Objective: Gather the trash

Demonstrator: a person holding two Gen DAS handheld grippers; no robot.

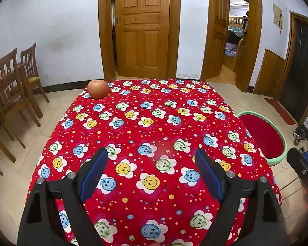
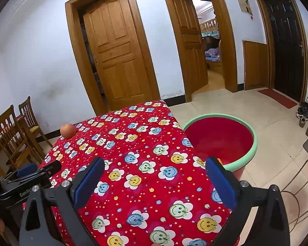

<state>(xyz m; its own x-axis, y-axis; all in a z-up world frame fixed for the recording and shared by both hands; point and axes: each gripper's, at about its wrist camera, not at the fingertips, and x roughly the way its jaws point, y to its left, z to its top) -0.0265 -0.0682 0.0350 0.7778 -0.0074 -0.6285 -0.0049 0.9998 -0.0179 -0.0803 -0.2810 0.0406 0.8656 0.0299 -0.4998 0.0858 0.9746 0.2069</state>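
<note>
Bench (image 1: 154,123) under red smiley-flower cloth, filling centre of both views. Apple (image 1: 98,89) upright at far left corner of cloth, upper left of left wrist frame; same apple (image 2: 68,130) at left middle of right wrist frame. Nothing else lying on cloth. Red tub with green rim (image 2: 219,141) on floor just beside bench's right edge, right of centre in right wrist frame; small orange scrap inside near its near rim, too small to identify. Same tub (image 1: 262,135) at right middle of left wrist frame.

Left gripper (image 1: 152,153) fingers spread wide, empty, hovering above cloth at bottom of frame. Right gripper (image 2: 155,163) fingers also spread wide, empty, above bench's right edge. Wooden chairs (image 1: 12,82) at left edge. Doors behind, upper frame.
</note>
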